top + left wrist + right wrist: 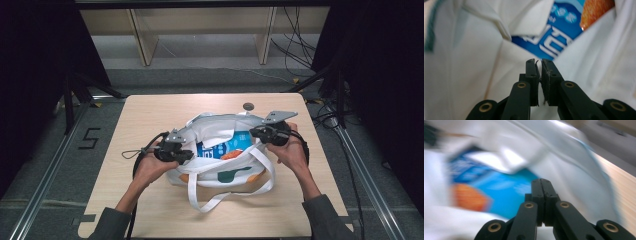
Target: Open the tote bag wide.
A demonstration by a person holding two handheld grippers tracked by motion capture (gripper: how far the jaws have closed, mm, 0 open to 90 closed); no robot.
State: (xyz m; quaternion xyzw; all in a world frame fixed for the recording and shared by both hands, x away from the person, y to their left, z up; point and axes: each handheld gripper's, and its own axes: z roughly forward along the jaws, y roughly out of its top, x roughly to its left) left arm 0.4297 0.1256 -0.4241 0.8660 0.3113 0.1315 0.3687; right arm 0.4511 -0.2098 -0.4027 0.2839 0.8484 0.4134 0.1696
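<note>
White fabric tote bag [220, 172] mid-table on light wooden table [150, 120], blue packet [227, 146] inside. Left gripper [538, 65] pinches left rim; right gripper [541, 185] jaws pressed together at right rim. Small grey disc [248, 106] far, apart.

Light wooden table [150, 120], rectangular, corners rounded. Small round grey disc [248, 106] on the table near its far edge, right of centre. On the grey floor left of the table, a black mark shaped like "5" [89, 138]. Metal rail [47, 175] runs along the floor left of the table, another rail [365, 175] along its right. Beyond the table's far edge, a pale wooden frame [145, 40] with upright legs. Black cables [295, 50] trail over the floor beyond the table's far right corner. Dark drapes [30, 60] left and right of the table.
</note>
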